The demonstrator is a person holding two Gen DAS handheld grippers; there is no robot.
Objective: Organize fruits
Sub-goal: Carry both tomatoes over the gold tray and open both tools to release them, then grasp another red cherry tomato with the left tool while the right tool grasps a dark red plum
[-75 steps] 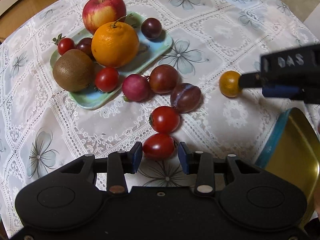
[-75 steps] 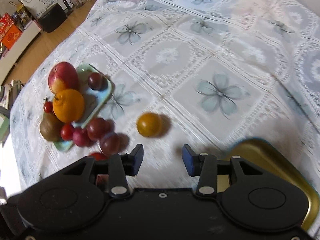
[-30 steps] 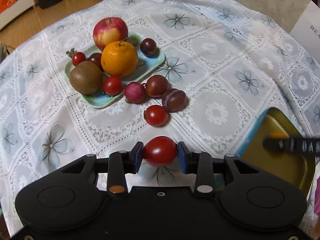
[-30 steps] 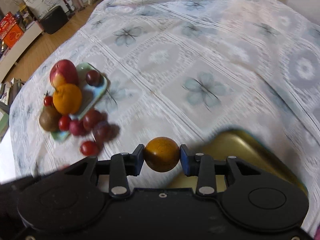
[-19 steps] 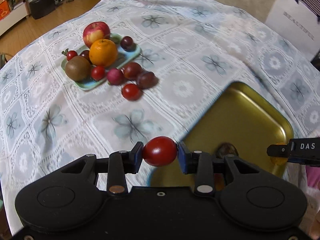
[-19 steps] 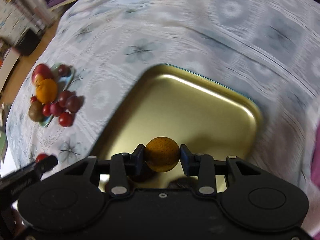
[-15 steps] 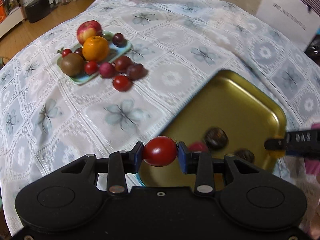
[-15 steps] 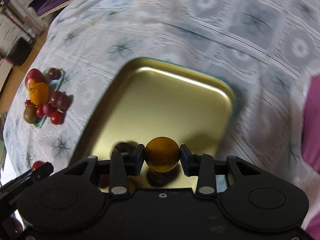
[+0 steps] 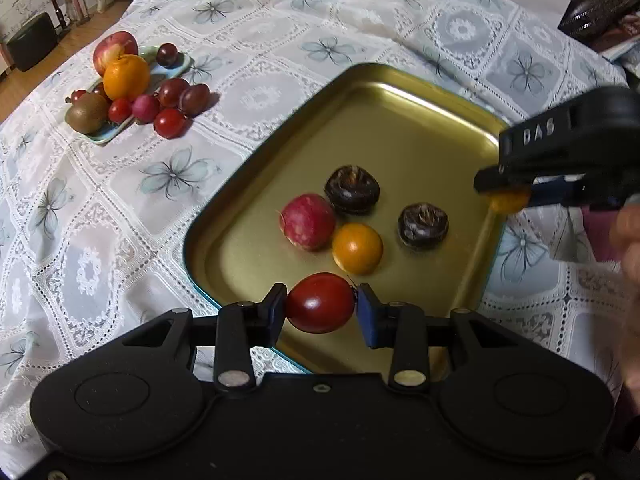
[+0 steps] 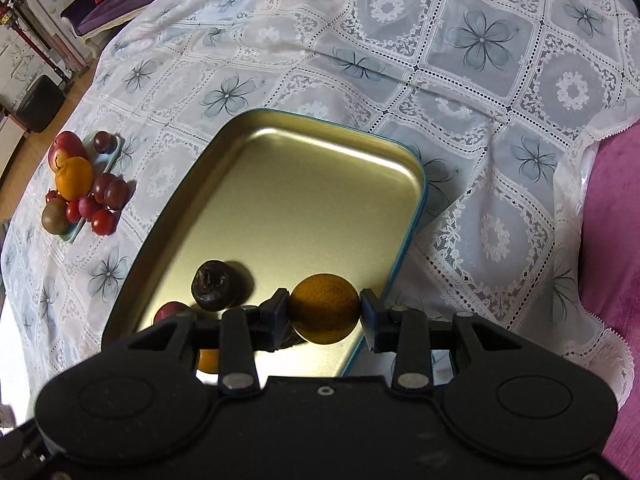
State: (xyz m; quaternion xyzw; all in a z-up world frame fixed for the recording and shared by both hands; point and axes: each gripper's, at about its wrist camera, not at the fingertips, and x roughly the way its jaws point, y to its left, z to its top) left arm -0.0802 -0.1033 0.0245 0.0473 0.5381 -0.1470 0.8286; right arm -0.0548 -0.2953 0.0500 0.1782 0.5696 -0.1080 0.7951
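Observation:
My left gripper (image 9: 321, 306) is shut on a red tomato (image 9: 320, 302), held over the near edge of the gold tray (image 9: 400, 120). My right gripper (image 10: 324, 307) is shut on a yellow-orange tomato (image 10: 324, 308) over the tray's right rim (image 10: 408, 216); it also shows in the left wrist view (image 9: 508, 196). In the tray lie a pink-red fruit (image 9: 307, 221), an orange tomato (image 9: 357, 248) and two dark brown fruits (image 9: 352, 189) (image 9: 423, 220).
A small green plate (image 9: 102, 136) at the far left holds an apple (image 9: 113, 46), an orange (image 9: 126, 77), a kiwi (image 9: 86, 112) and small fruits. Several tomatoes and plums (image 9: 172, 122) lie beside it on the lace tablecloth. A pink cushion (image 10: 612, 216) is at the right.
Both grippers picked up their tomatoes from the cloth and carried them from the green plate area to over the gold tray. Over the last half second both moved further over the tray.

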